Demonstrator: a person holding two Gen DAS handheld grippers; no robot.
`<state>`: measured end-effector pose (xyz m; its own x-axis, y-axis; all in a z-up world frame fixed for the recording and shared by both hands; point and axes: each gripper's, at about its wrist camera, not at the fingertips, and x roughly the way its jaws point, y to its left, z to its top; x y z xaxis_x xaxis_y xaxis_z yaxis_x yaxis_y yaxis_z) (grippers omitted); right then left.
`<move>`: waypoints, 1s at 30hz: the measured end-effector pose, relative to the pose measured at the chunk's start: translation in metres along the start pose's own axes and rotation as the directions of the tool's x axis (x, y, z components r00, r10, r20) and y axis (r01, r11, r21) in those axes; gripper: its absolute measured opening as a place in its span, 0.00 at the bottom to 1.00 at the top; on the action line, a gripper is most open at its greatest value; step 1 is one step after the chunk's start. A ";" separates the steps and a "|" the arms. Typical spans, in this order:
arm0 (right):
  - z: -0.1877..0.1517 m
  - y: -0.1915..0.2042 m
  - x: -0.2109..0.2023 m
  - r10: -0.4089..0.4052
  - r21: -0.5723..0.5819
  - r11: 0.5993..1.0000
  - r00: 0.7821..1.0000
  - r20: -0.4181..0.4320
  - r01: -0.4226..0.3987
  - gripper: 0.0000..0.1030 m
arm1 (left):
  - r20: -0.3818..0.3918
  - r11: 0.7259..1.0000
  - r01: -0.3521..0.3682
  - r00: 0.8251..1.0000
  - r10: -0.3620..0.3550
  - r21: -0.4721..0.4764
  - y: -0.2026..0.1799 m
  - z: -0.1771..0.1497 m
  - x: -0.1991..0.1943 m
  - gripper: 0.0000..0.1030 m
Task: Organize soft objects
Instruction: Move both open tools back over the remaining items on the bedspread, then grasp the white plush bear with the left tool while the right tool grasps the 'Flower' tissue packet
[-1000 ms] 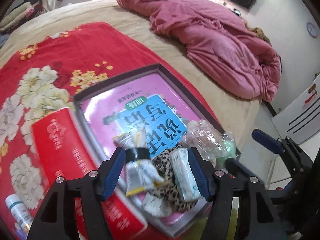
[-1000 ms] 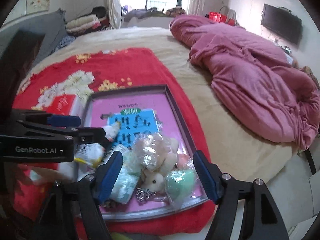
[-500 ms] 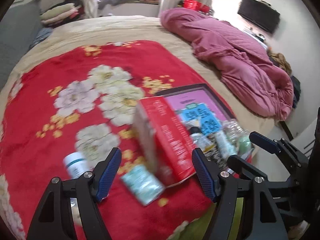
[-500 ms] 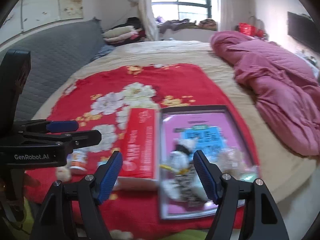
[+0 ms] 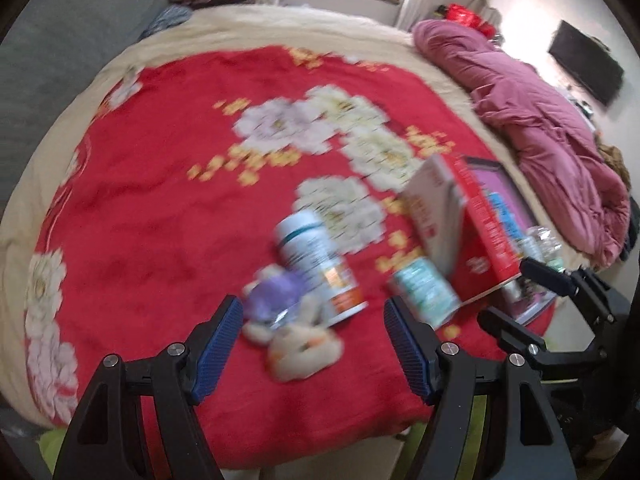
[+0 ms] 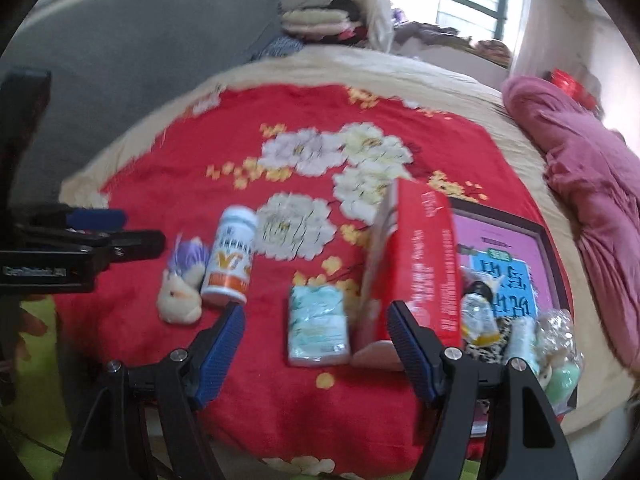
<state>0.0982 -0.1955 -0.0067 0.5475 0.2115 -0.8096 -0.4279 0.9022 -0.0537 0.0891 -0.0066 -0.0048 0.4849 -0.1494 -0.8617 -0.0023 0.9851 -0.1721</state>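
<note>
The left gripper (image 5: 312,340) stands spread and empty above the red floral blanket (image 5: 160,208), its jaws having just been opening with nothing between them; below and ahead of it lie a small plush chick (image 5: 302,350) with a purple tuft, touching a white medicine bottle (image 5: 320,268) that lies on its side. The right gripper (image 6: 316,344) is likewise spread and empty, over a pale green tissue pack (image 6: 318,326) just beside a red box (image 6: 416,264). The step in hand looks like fetching the next soft thing for the framed tray (image 6: 548,240), where a bagged plush and packets already sit at its near end. The next move calls for lowering the left jaws around the chick without catching the bottle. Motion blur smears both views, so labels are unreadable, and the red box hides much of the tray from the left wrist camera.
</note>
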 end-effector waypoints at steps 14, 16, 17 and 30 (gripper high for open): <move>-0.014 0.043 0.090 -0.218 -0.231 0.956 0.964 -0.150 0.180 0.71 | -0.145 0.991 0.017 0.989 -0.036 -0.136 0.036 -0.019 0.077 0.72; -0.015 0.044 0.099 -0.275 -0.267 0.936 0.949 -0.155 0.228 0.71 | -0.153 0.990 0.022 0.987 -0.043 -0.139 0.036 -0.019 0.084 0.72; -0.015 0.043 0.104 -0.282 -0.272 0.934 0.946 -0.158 0.233 0.70 | -0.156 0.990 0.026 0.987 -0.048 -0.139 0.036 -0.020 0.087 0.72; -0.009 0.050 0.144 -0.384 -0.392 0.868 0.913 -0.141 0.305 0.38 | -0.161 0.977 0.070 0.981 -0.104 -0.202 0.044 -0.015 0.116 0.65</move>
<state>0.1495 -0.1236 -0.1308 0.5625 -0.2063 -0.8007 -0.4863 0.7006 -0.5222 0.1321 0.0182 -0.1190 0.3350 -0.2628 -0.9048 -0.1447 0.9346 -0.3250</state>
